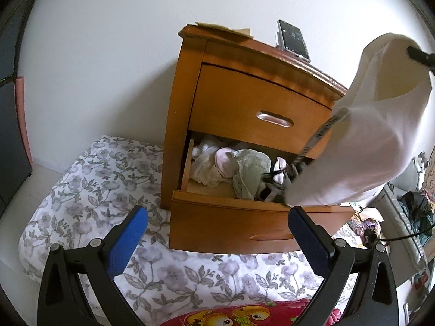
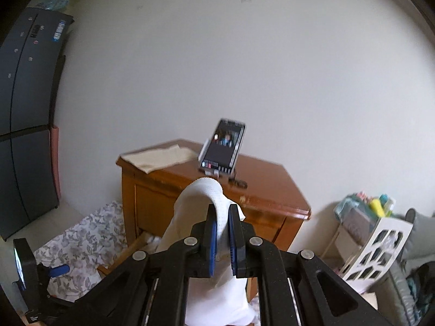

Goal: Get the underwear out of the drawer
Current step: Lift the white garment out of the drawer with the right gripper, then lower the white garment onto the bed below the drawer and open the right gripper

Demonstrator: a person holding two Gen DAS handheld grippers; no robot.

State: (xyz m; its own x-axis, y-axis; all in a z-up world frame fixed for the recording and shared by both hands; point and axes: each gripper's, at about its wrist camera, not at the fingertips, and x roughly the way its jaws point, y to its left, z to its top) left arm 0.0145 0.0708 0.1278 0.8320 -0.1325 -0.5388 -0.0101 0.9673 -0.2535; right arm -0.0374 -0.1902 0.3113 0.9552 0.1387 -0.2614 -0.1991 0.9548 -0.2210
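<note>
A wooden nightstand (image 1: 244, 103) has its lower drawer (image 1: 244, 214) pulled open, with several crumpled pale and green garments (image 1: 233, 168) inside. A white piece of underwear (image 1: 367, 141) hangs above the drawer's right end, and its lower edge reaches down to the drawer rim. My right gripper (image 2: 223, 225) is shut on the underwear's (image 2: 201, 198) top edge. In the left wrist view only the right gripper's dark tip (image 1: 418, 54) shows at the upper right. My left gripper (image 1: 217, 224) is open and empty in front of the drawer, over the floral bedding.
A phone on a stand (image 2: 221, 146) and a beige cloth (image 2: 160, 157) sit on the nightstand top. Floral bedding (image 1: 95, 190) lies on the floor left of and in front of it. A dark cabinet (image 2: 24, 122) stands at far left, a white cut-out rack (image 2: 372, 247) at right.
</note>
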